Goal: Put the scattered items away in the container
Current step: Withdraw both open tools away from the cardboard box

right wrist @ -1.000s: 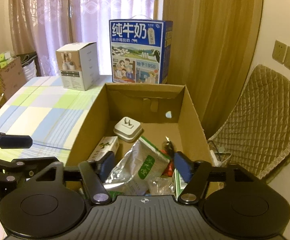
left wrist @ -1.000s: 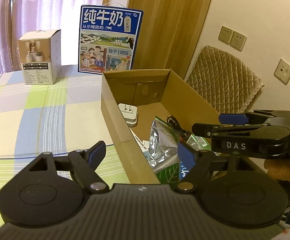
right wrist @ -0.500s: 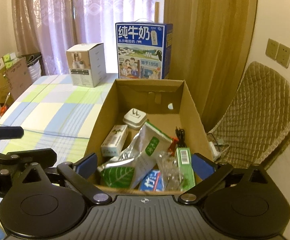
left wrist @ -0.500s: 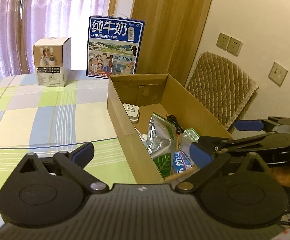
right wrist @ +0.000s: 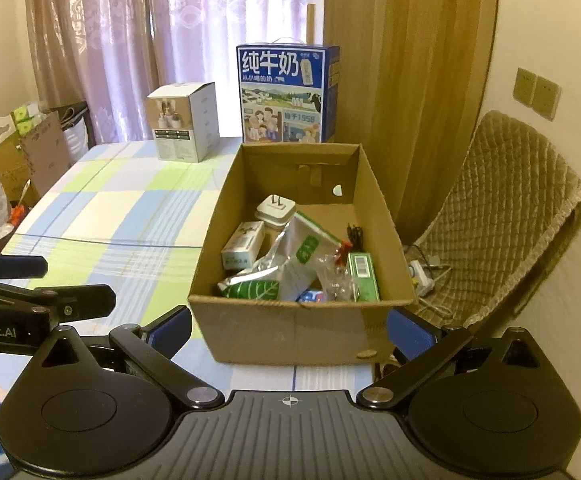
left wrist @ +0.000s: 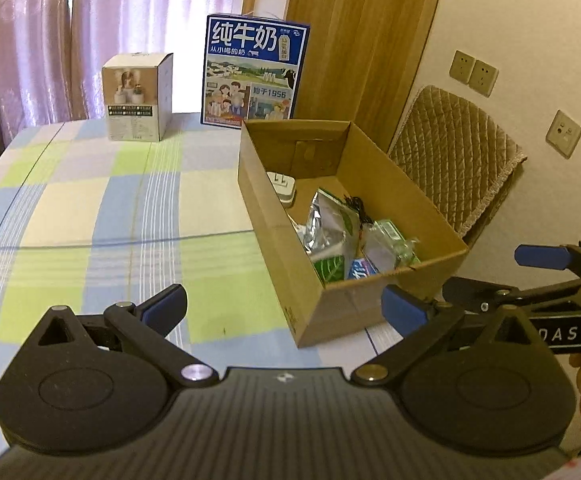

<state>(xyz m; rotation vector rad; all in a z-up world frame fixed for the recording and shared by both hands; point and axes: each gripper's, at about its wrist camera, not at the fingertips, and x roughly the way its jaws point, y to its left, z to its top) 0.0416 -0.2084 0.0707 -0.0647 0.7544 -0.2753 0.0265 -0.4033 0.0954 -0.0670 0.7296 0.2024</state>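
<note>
Both tools are in my views, off the near end of the cardboard box [right wrist: 302, 320]. My left tool [left wrist: 284, 308] has its fingers spread wide and nothing between them; its blue pads [left wrist: 166, 306] hang over the checked cloth on the table [left wrist: 90, 216], touching nothing that I can see. My right tool [right wrist: 288, 326] is likewise spread wide and empty-handed, the two pads flanking the box's near wall from in front; whether either pad touches the cardboard I cannot tell.

The box sits at the right edge of the table, long axis running away from me. Inside it: a white plug adapter [right wrist: 274, 210] toward the far end, a small white-and-green carton [right wrist: 242, 244] against the left wall, a silver foil pouch [right wrist: 290, 256] with green labels lying across the middle, a green packet [right wrist: 362, 270] near the right wall, and a black cable [right wrist: 354, 234] just behind it. A blue wrapper [right wrist: 310, 295] shows at the near wall, mostly hidden.

Beyond the box stand a blue milk carton case [right wrist: 286, 94] and a white product box [right wrist: 184, 128]. A quilted chair [right wrist: 506, 216] is to the right of the table.
</note>
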